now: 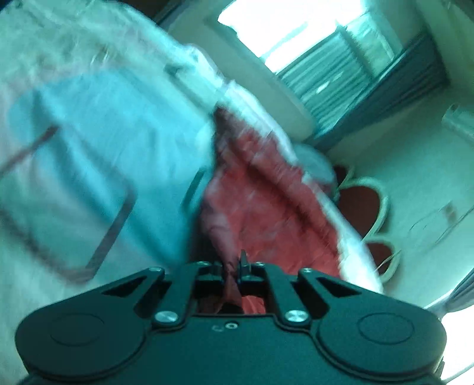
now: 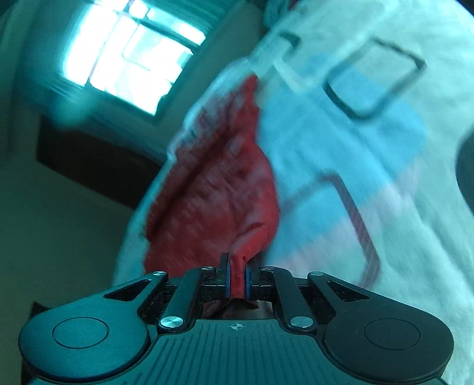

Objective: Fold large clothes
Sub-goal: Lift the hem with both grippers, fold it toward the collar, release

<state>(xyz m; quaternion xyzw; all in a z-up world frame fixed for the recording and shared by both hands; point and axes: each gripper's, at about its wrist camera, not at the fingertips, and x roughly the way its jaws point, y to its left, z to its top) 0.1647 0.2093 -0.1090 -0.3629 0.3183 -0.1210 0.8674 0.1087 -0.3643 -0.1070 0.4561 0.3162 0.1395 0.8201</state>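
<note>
A red garment (image 1: 260,207) lies stretched over a bed with a pale patterned cover (image 1: 89,142). My left gripper (image 1: 234,263) is shut on a pinched fold of the red cloth, which runs away from the jaws toward the far end of the bed. In the right wrist view the same red garment (image 2: 219,189) spreads up from my right gripper (image 2: 237,266), whose blue-edged pads clamp a bunched corner of it. Both pictures are blurred.
The bed cover (image 2: 370,148) carries blue blocks and dark rectangular outlines. A bright window (image 1: 296,26) with a radiator below is beyond the bed. Red slippers (image 1: 364,204) lie on the pale floor at the right. Another window (image 2: 130,56) shows upper left.
</note>
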